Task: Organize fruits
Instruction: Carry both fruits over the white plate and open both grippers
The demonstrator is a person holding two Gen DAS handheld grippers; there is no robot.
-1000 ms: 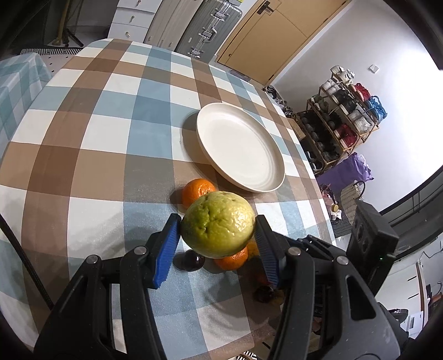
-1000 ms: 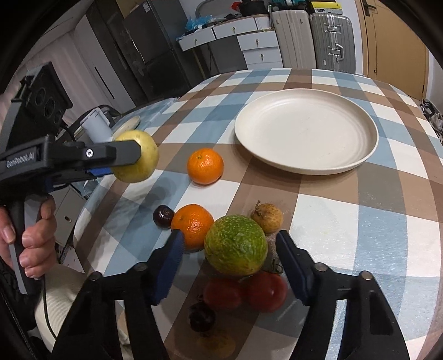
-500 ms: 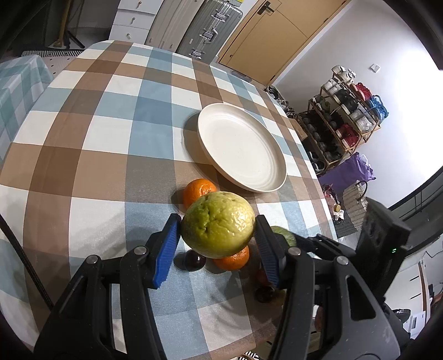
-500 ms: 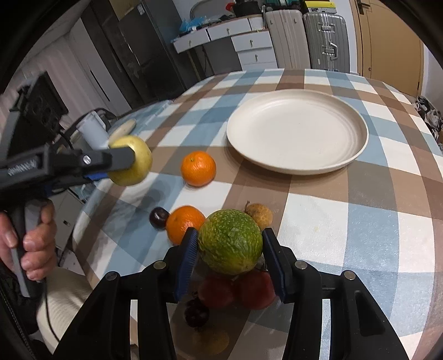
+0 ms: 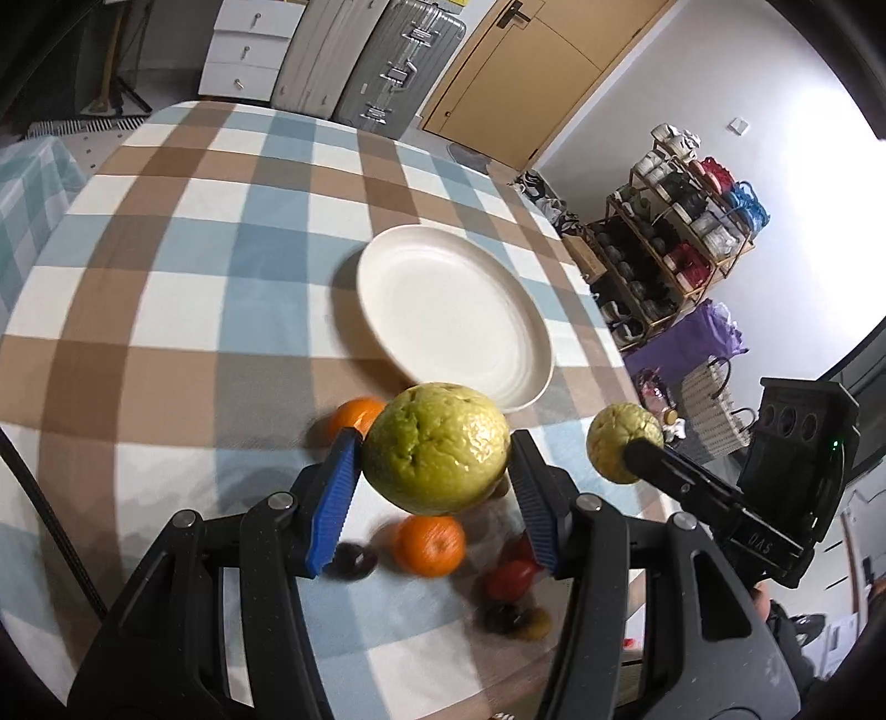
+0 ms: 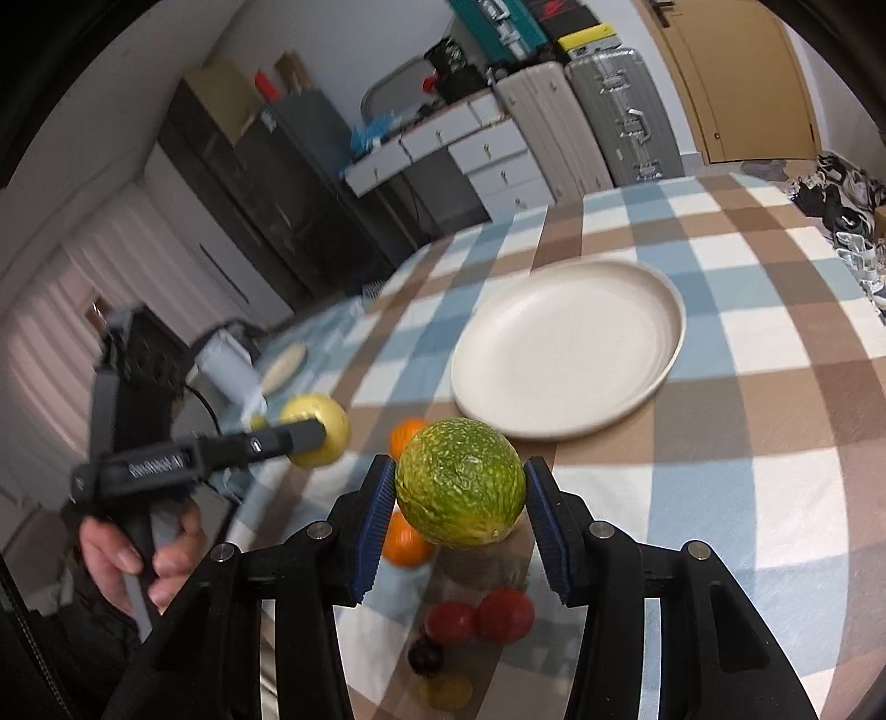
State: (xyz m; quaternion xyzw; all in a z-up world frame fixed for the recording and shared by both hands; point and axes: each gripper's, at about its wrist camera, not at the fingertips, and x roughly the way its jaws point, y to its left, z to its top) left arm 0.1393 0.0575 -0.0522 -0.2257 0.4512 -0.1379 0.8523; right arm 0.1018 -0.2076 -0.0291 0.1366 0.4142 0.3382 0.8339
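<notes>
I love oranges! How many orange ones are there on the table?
2. One orange lies nearer the plate, partly behind the green fruit held by the right gripper. The other orange lies closer, below it. More may be hidden.

Checked tablecloth (image 5: 183, 310): brown, pale blue and white squares. Plate (image 5: 398, 260): plain cream-white. Fruit between left gripper (image 5: 432, 487) pads: yellow-green, dimpled, with darker green blotches (image 5: 437, 448). Fruit between right gripper (image 6: 459, 526) pads: mottled green, netted with pale flecks, yellowing at the underside (image 6: 459, 487). Gripper pads (image 6: 376, 520): ribbed blue; gripper bodies: matte black. Two mandarins (image 5: 429, 545): bright orange. Two small round fruits (image 6: 479, 617): red. Small round fruit (image 6: 425, 657): dark purple, nearly black. Blurred small fruit (image 6: 446, 689): dull yellow-brown. Suitcases (image 5: 387, 72): silver-grey, ribbed. Door (image 5: 509, 72): tan wood. Drawer unit (image 5: 243, 50): white.
</notes>
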